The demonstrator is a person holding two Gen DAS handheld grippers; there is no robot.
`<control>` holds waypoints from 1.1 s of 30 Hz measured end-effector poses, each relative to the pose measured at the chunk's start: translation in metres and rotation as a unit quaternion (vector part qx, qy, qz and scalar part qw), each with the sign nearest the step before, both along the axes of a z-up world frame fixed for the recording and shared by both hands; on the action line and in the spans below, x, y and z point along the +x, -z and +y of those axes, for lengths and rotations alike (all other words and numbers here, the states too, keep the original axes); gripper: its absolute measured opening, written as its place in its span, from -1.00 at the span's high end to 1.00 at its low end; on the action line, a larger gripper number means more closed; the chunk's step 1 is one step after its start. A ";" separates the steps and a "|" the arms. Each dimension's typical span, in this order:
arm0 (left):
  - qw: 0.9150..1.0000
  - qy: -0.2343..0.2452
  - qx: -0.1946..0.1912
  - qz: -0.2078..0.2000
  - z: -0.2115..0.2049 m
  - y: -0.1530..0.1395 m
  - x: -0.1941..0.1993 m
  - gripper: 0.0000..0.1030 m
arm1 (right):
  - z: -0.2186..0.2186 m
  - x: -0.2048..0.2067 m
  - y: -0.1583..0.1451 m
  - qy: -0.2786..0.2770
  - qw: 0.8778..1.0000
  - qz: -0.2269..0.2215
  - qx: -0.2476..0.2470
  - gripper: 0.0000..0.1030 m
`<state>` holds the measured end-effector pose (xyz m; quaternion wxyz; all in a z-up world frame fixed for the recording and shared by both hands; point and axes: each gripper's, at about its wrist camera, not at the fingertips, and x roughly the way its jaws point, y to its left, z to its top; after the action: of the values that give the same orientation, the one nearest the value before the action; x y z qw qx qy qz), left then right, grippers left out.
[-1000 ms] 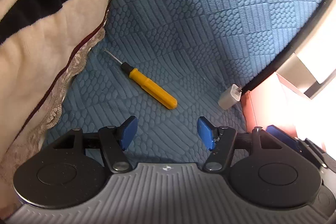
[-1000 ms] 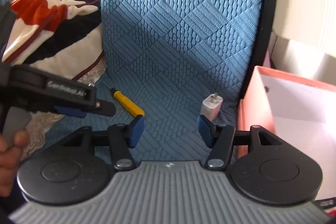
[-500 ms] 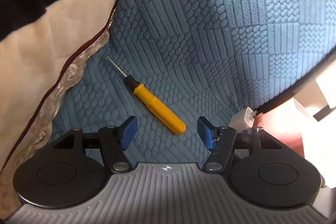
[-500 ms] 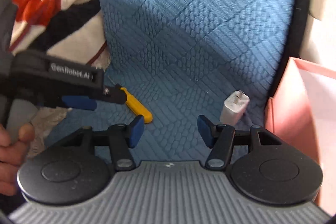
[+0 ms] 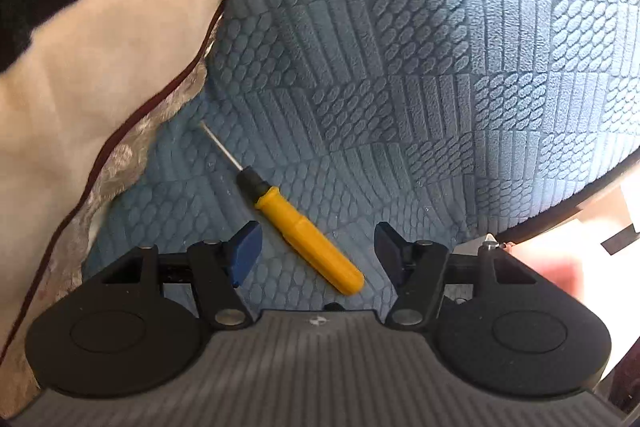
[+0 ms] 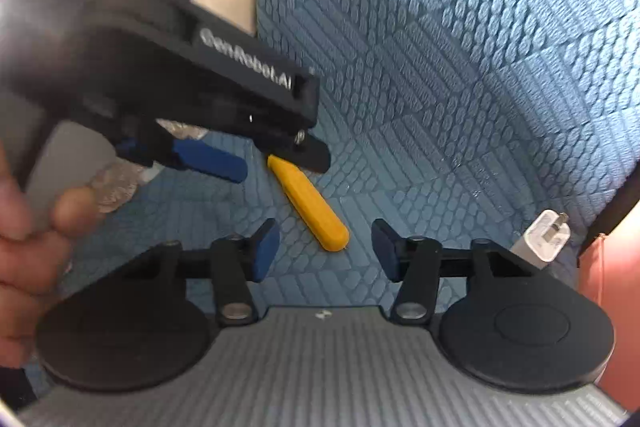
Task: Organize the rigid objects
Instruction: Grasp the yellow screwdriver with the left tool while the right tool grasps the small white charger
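Note:
A yellow-handled screwdriver (image 5: 308,235) lies on the blue quilted cover (image 5: 420,67), its thin metal shaft pointing up-left. My left gripper (image 5: 316,255) is open, and the handle's butt end lies between its blue fingertips. In the right wrist view the screwdriver's handle (image 6: 310,205) lies just ahead of my open right gripper (image 6: 324,249). The left gripper (image 6: 276,157) shows there from the side, over the screwdriver's shaft end. A white charger plug (image 6: 544,237) lies at the right, beside the cover's edge.
A cream, black and red blanket (image 5: 88,75) with a lace hem lies along the left. A pink box (image 6: 608,291) stands at the right past the cover's dark edge. A hand (image 6: 28,247) holds the left gripper.
Both grippers have moved forward and down toward the screwdriver. Its handle end now lies between the left gripper's fingertips. The charger plug has slid toward the right edge of both views.

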<state>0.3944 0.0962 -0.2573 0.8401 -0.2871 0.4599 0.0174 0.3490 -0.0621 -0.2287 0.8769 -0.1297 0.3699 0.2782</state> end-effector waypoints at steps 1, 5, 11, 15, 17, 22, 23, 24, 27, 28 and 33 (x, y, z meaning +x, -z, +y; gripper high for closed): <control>1.000 0.000 0.001 0.000 0.000 0.000 0.000 -0.31 | 0.001 0.002 0.002 -0.001 1.000 0.002 -0.001 -0.04; 1.000 -0.004 -0.013 0.001 0.003 0.002 0.001 -0.30 | 0.006 0.007 0.012 -0.005 1.000 0.006 -0.010 0.03; 0.999 -0.003 -0.038 0.005 0.007 0.007 0.001 -0.20 | 0.016 0.012 0.025 -0.017 1.000 0.015 -0.017 0.19; 0.998 -0.006 -0.056 0.003 0.008 0.009 0.000 -0.15 | 0.019 0.010 0.024 -0.033 0.999 0.025 -0.026 0.57; 0.998 -0.010 -0.067 0.003 0.009 0.012 0.000 -0.13 | 0.020 0.009 0.021 -0.034 0.999 0.034 -0.021 0.59; 0.997 -0.024 -0.075 -0.003 0.011 0.013 -0.003 0.02 | 0.012 0.001 0.006 -0.037 0.999 0.033 -0.007 0.61; 0.997 -0.027 -0.076 -0.004 0.011 0.013 -0.003 0.02 | 0.010 0.001 0.004 -0.035 0.999 0.034 -0.004 0.61; 0.997 -0.029 -0.077 -0.005 0.011 0.013 -0.004 0.02 | 0.008 0.000 0.003 -0.034 0.999 0.035 -0.001 0.61; 0.996 -0.031 -0.084 0.005 0.010 0.017 -0.003 0.02 | 0.002 -0.001 -0.002 -0.027 0.999 0.035 0.008 0.61; 0.996 -0.031 -0.080 0.013 0.009 0.019 -0.003 0.02 | 0.001 -0.001 -0.003 -0.026 0.999 0.036 0.012 0.61; 0.992 -0.044 -0.112 0.022 0.007 0.029 -0.005 0.02 | -0.009 -0.009 -0.015 -0.024 0.998 0.037 0.040 0.61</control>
<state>0.3894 0.1036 -0.2862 0.7906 -0.3992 0.4641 0.0087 0.3404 -0.0713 -0.2136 0.8601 -0.0924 0.3878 0.3184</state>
